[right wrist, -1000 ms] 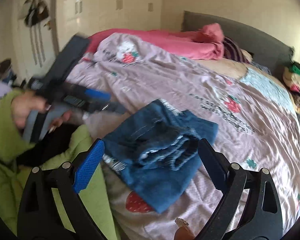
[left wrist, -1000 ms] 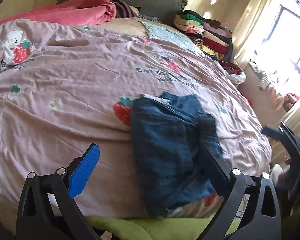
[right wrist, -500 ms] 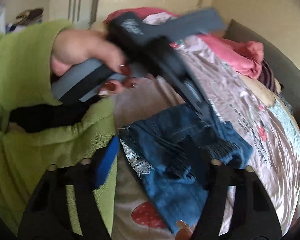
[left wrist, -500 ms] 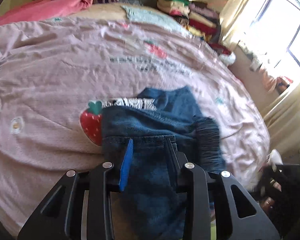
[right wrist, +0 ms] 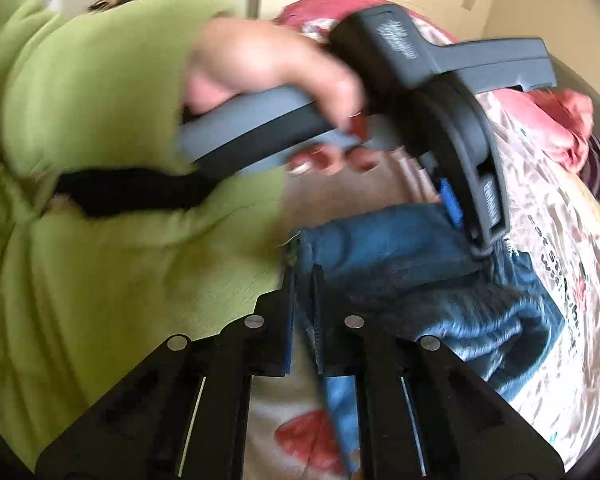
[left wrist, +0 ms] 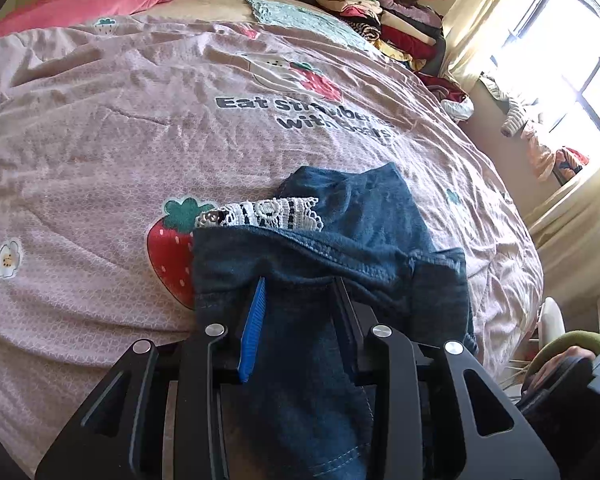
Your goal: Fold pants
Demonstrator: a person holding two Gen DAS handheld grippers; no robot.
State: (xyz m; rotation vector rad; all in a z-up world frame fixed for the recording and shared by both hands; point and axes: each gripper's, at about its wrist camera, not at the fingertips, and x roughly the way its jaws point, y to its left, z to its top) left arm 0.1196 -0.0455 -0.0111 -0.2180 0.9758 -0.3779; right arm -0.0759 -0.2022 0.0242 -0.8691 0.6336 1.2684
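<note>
Both grippers clamped on the denim pants [left wrist: 364, 248]: left gripper [left wrist: 300, 292] pinching the near waistband, right gripper [right wrist: 304, 276] nipping an edge. Lying bunched on the strawberry-print bedspread [left wrist: 140, 128].

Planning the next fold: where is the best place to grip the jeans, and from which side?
Take the jeans by the near stitched edge, coming from the bed's near side. That thick hem lies flat facing the person; the left gripper and right gripper already pinch there.
</note>
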